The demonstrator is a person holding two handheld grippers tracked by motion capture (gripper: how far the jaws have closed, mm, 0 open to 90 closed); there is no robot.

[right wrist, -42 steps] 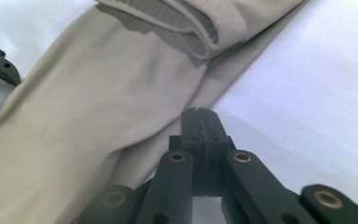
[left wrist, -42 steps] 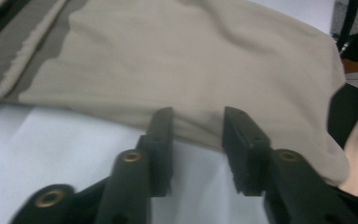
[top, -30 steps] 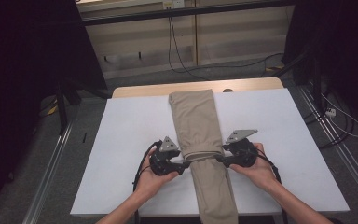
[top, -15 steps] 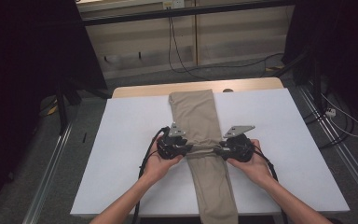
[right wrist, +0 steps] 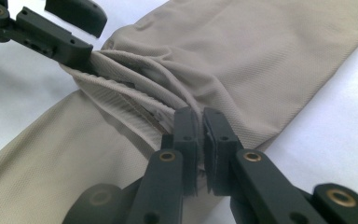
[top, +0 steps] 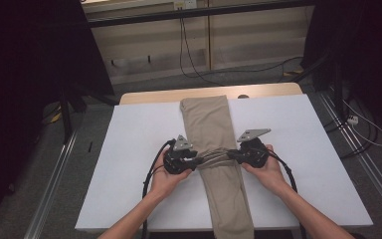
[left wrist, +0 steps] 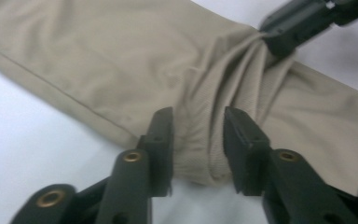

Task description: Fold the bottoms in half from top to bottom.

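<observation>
1. One pair of folded khaki trousers (top: 218,149) lies lengthwise down the middle of the white table (top: 129,149).
2. Its middle is bunched into creases between both grippers.
3. The left gripper (left wrist: 198,140) clasps a thick fold at the trousers' left edge.
4. The right gripper (right wrist: 200,140), whose jaws have just been closing, pinches the right edge tightly.
5. Cables (top: 189,45) run across the floor beyond.

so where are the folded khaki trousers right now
In the high view the folded khaki trousers lie lengthwise down the middle of the white table, pinched at mid-length between the left gripper and the right gripper.
</observation>
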